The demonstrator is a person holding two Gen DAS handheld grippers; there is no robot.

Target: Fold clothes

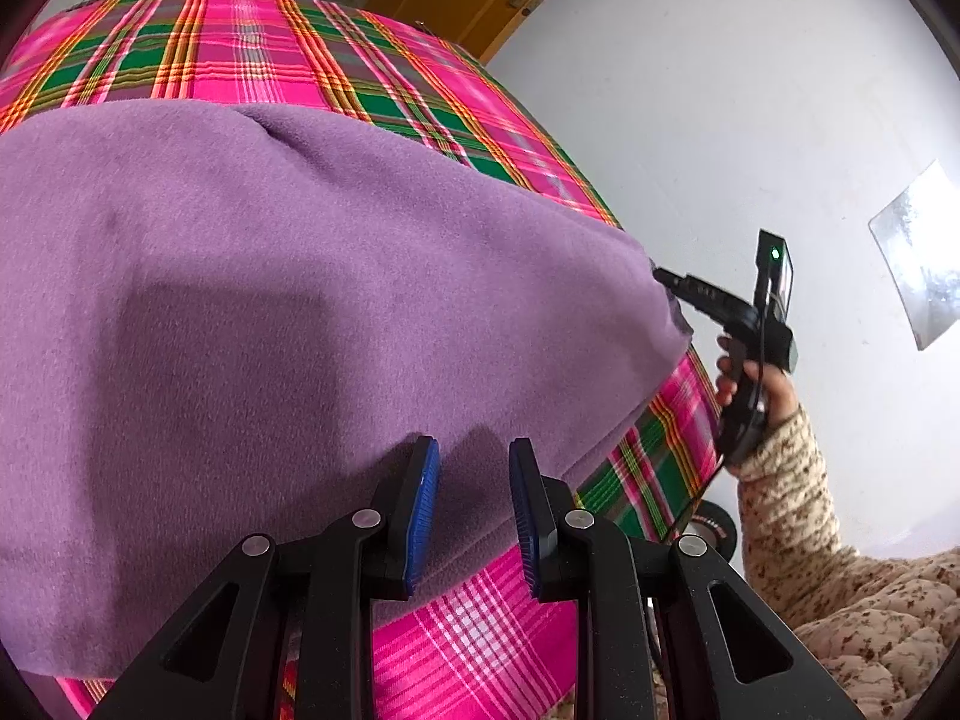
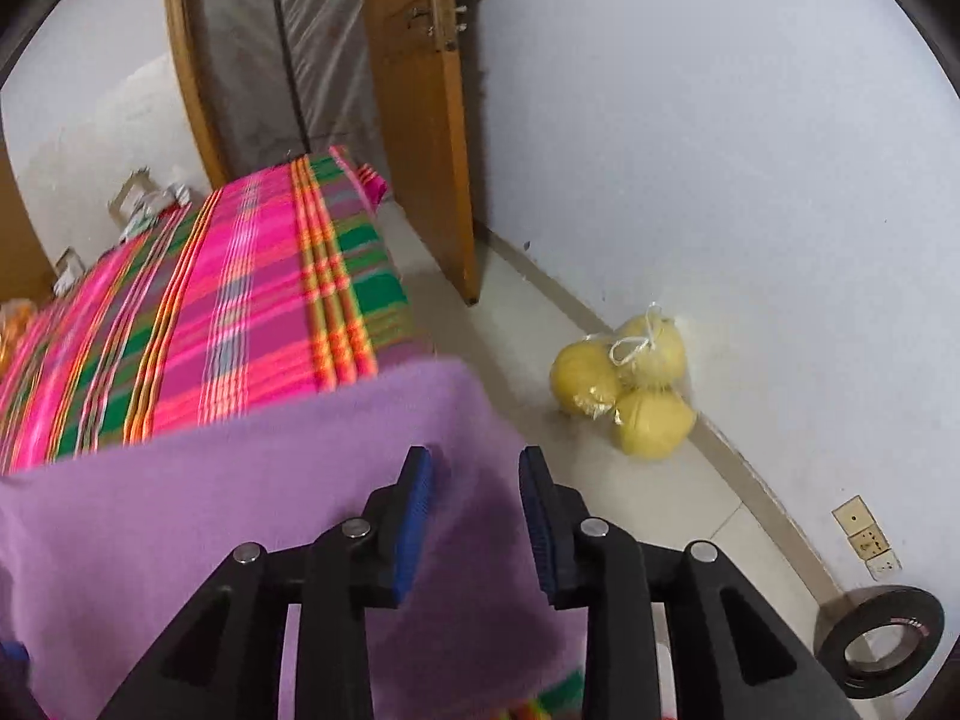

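Observation:
A purple fleece garment (image 1: pixel 270 300) lies spread over a table covered in pink and green plaid cloth (image 1: pixel 240 60). My left gripper (image 1: pixel 474 456) is open just above the garment's near edge, nothing between its blue pads (image 1: pixel 423 510). The right gripper (image 1: pixel 663 276), held by a hand (image 1: pixel 774 390) in a speckled sleeve, points at the garment's right corner. In the right wrist view that gripper (image 2: pixel 474 462) is open over the corner of the purple garment (image 2: pixel 180 510), which hangs past the plaid table (image 2: pixel 210 312).
A wooden door (image 2: pixel 420 120) stands open beyond the table's far end. A bag of yellow round fruits (image 2: pixel 624 387) sits on the floor by the white wall. A black roll (image 2: pixel 879 642) and a wall socket (image 2: pixel 864 537) are at the lower right.

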